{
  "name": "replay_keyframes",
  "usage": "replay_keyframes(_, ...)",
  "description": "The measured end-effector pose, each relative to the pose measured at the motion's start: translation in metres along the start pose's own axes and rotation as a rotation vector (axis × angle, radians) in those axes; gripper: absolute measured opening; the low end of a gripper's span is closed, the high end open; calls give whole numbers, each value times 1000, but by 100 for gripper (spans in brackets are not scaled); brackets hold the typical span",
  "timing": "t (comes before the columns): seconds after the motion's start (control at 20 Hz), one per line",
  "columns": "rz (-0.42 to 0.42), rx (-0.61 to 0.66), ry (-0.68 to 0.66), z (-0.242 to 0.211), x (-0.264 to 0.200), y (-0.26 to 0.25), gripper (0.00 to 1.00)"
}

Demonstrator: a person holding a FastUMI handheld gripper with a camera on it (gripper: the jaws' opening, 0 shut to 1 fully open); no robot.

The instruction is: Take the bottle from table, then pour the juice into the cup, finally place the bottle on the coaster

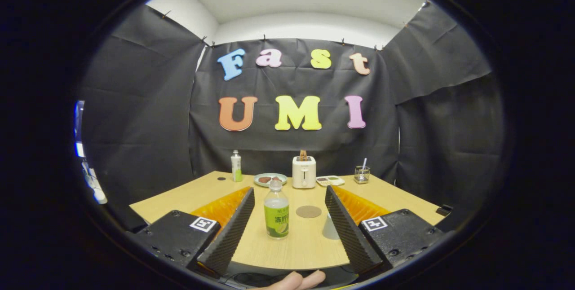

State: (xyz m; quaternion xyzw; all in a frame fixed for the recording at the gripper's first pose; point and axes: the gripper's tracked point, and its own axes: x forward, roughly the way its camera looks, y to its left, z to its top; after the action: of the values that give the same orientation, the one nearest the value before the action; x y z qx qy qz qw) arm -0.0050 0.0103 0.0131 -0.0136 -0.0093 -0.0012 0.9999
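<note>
A clear bottle [276,211] with a green label and a pale cap stands upright on the wooden table [287,247], between my two fingers and a little beyond their tips. My gripper [289,191] is open, its fingers well apart and touching nothing. A round brown coaster [308,211] lies flat just right of the bottle. A pale cup [331,227] stands by the inner side of the right finger, partly hidden behind it.
Along the table's far side stand a second bottle [236,166], a plate with food [270,179], a white toaster [304,171], a small tray [330,180] and a glass holder [361,174]. A person's fingers [296,281] show below the table's near edge.
</note>
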Motion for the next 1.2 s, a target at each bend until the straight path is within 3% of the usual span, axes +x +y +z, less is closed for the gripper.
replay_keyframes(0.55, -26, 26, 29, -15, 11, 10, 100)
replay_keyframes(1.2, -65, -54, 69, -76, 84, 17, 100)
